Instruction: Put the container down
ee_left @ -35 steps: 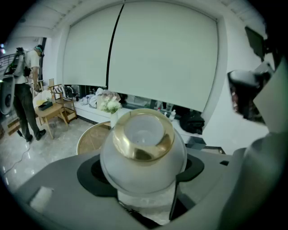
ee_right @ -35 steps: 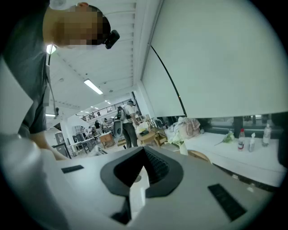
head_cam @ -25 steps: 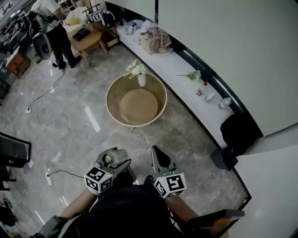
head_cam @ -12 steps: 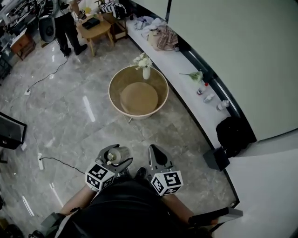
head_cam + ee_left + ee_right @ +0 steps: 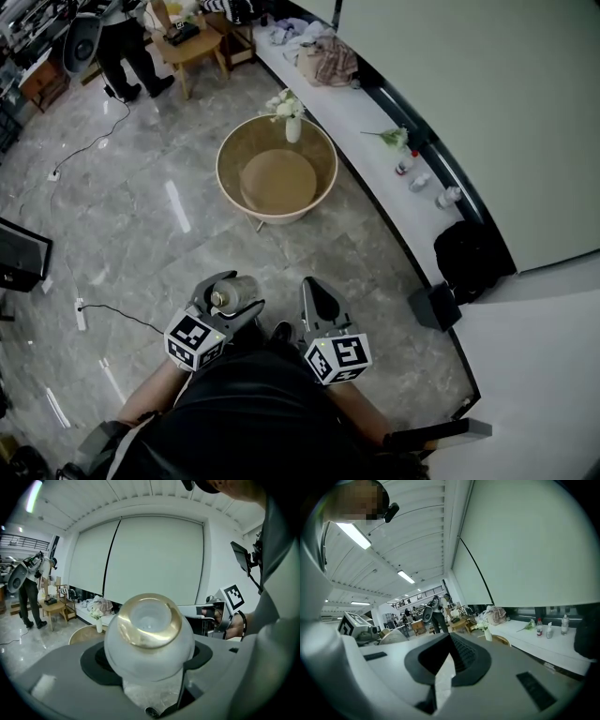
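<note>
Carrying is the step in hand: the left tool [image 5: 227, 306] is clamped on the frosted container [image 5: 149, 634], well short of the round desk [image 5: 277, 183]. The right tool [image 5: 317, 298] is closed and empty. The next move likely calls for nearing the round desk and lowering the container clear of the vase [image 5: 292, 129].

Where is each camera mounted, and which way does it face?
Head view: on the head, steeply down at the round table; both arms, left gripper and right gripper show.
Left gripper view: on the left gripper, along its fingers, shut on the container; right hand shows.
Right gripper view: on the right gripper, toward the white ledge; fingers together, empty.
Shared: all three show the vase.
</note>
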A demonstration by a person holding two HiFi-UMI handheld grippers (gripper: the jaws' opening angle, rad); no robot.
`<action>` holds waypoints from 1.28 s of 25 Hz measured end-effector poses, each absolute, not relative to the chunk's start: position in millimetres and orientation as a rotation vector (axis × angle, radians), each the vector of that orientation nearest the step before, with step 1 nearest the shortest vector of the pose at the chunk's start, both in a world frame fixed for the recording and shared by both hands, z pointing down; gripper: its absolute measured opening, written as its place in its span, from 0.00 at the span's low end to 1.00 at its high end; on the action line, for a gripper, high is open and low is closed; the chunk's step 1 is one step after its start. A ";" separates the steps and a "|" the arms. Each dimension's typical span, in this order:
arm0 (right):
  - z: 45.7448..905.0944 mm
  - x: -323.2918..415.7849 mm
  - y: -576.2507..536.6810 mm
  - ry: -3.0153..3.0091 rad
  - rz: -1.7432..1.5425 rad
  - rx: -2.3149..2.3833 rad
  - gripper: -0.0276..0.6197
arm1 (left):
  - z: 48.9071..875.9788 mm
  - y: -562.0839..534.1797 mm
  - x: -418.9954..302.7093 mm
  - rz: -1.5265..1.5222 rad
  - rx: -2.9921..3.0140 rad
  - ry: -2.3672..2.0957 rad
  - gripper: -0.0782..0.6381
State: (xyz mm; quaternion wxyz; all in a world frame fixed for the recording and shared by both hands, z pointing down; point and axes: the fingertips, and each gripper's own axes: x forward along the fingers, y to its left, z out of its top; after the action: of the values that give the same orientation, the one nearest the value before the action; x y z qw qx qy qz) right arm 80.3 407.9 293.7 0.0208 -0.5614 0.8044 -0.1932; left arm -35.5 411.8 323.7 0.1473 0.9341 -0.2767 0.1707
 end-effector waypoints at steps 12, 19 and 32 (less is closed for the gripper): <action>315.1 92.5 360.6 2.473 -0.669 -1.843 0.05 | 358.1 355.3 -33.9 0.511 2.645 -0.745 0.58; 312.0 90.9 295.2 2.465 -0.666 -1.897 0.05 | 359.1 284.5 -35.5 0.527 2.672 -0.708 0.58; 307.1 77.9 212.5 2.451 -0.659 -1.966 0.05 | 355.3 187.5 -54.0 0.490 2.682 -0.691 0.58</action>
State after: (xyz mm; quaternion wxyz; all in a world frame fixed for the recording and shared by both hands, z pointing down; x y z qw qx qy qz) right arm 77.9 212.5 307.1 -0.0344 -0.6119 0.7631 -0.2051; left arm -54.0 187.5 355.3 0.1637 0.9407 -0.2423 0.1720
